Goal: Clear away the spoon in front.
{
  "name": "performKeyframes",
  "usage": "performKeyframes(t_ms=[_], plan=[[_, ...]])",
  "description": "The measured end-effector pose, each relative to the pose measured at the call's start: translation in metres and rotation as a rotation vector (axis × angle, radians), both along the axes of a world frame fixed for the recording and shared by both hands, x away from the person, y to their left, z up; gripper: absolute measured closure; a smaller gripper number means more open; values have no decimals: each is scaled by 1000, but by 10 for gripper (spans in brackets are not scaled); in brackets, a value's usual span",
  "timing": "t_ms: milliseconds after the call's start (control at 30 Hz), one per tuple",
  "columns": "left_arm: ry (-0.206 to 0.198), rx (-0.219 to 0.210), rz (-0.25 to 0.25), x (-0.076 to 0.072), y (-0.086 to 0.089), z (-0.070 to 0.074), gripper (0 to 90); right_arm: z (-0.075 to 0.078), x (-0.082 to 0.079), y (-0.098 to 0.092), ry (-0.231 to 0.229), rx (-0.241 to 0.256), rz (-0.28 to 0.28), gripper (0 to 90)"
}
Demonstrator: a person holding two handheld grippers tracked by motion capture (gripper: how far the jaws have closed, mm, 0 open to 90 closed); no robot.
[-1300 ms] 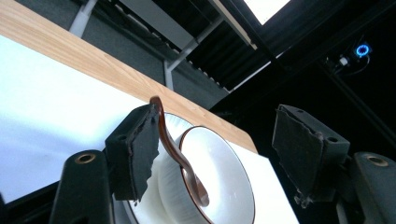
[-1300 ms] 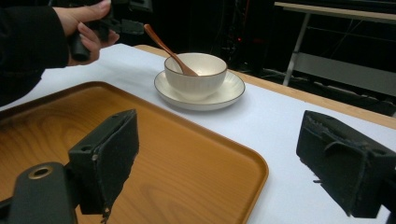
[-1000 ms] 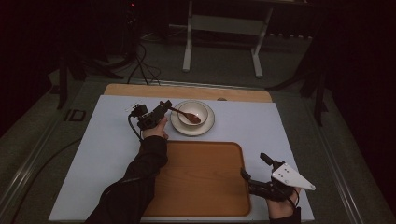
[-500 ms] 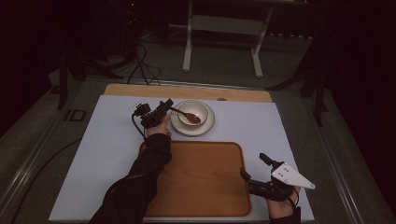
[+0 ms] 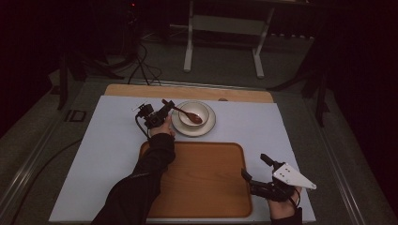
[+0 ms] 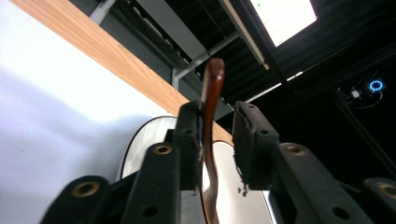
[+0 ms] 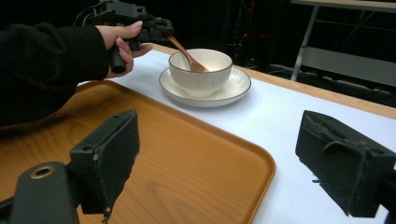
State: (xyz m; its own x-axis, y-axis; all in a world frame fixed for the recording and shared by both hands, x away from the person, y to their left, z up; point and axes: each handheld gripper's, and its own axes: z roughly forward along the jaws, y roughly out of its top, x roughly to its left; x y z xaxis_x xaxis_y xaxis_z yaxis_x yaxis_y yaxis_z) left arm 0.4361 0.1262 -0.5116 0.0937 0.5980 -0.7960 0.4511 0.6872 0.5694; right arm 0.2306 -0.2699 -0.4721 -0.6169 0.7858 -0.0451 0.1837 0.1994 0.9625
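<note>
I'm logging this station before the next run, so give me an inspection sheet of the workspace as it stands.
Surface: white mat over a wooden table.
Job's things: wooden tray bare; bowl on saucer; brown spoon resting in the bowl.
Clutter: nothing seen.
Grippers: left gripper has its jaws around the spoon handle, a gap on one side; right gripper open at the tray's right edge.
Cables: one loops from the left gripper; others lie on the floor beyond.
Surroundings: dark room, metal stand behind.
</note>
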Motion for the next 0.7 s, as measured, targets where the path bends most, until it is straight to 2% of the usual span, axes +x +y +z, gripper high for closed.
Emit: performKeyframes(t_ms=[133,333,467,500,567,667,700], plan=[[-6,-1,-6,1,-2,1,826,0,1,0,4,3,-3,136],[-28,26,-12,0,-4,6,839,0,1,-1,0,4,-3,135],[-55,70,-12,-3,-3,12,843,0,0,0,0,3,-2,135],[-61,65,-11,-3,-3,14,843,0,0,0,0,4,-2,135],[-70,84,-15,-4,-2,18,845,0,0,-1,0,3,-2,136],[-80,79,-23,-4,-1,21,846,0,0,-1,0,3,-4,136],[-95,86,-34,-4,0,28,846,0,0,-1,0,4,-3,136]])
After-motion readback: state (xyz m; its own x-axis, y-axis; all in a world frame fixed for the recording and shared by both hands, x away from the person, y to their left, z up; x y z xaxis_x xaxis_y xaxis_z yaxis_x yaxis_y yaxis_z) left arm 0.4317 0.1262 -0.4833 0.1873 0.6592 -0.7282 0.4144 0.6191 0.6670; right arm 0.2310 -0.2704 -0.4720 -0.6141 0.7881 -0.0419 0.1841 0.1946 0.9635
